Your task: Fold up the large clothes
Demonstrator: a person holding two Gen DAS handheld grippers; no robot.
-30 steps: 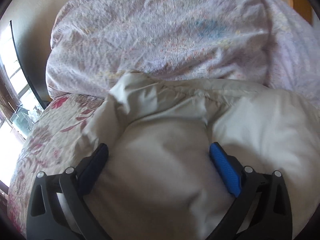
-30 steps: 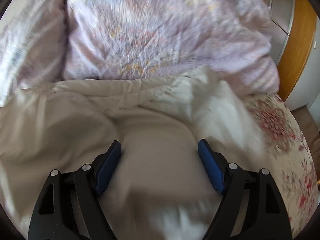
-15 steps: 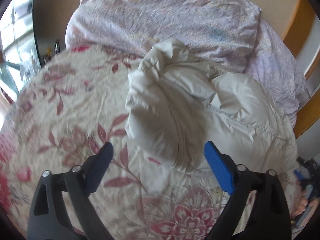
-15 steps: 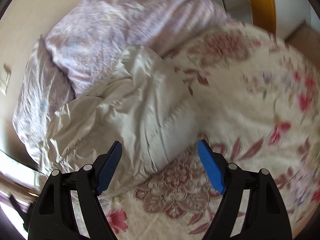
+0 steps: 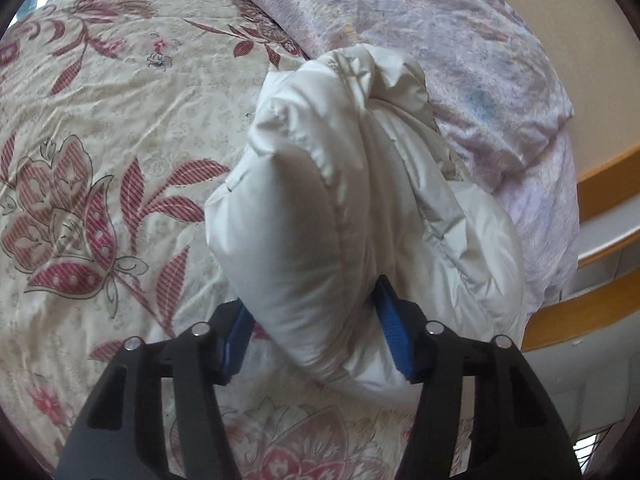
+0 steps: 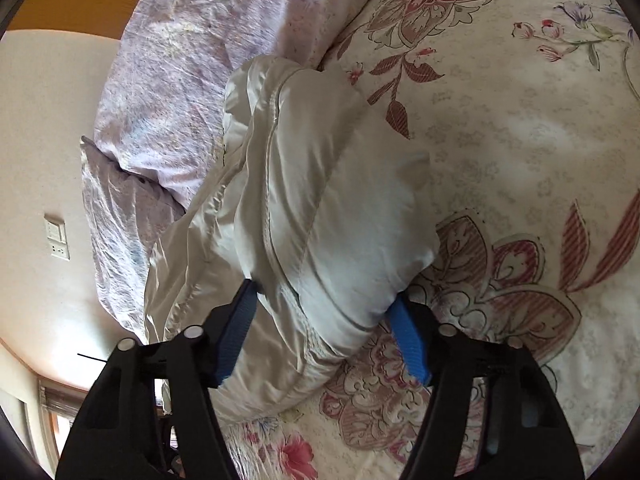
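A white puffy down jacket (image 5: pixel 344 216) lies bundled on the floral bedspread (image 5: pixel 100 128). In the left wrist view my left gripper (image 5: pixel 316 336) straddles one padded end of it, blue pads pressed into the fabric on both sides. In the right wrist view the same jacket (image 6: pixel 320 200) shows from its other end, and my right gripper (image 6: pixel 324 328) clamps a thick fold there, near a seam. The fingertips of both grippers are partly buried in the padding.
A lilac patterned duvet (image 5: pixel 440 40) is heaped at the head of the bed, touching the jacket; it also shows in the right wrist view (image 6: pixel 192 60). A wooden bed frame (image 5: pixel 600 184) runs along the right. A wall with a switch plate (image 6: pixel 56 232) is left.
Both grippers pulled back from the flat jacket, swung around, then came in on its two ends. Their jaws narrowed from wide open to pressing on the padding. The jacket is now bunched up.
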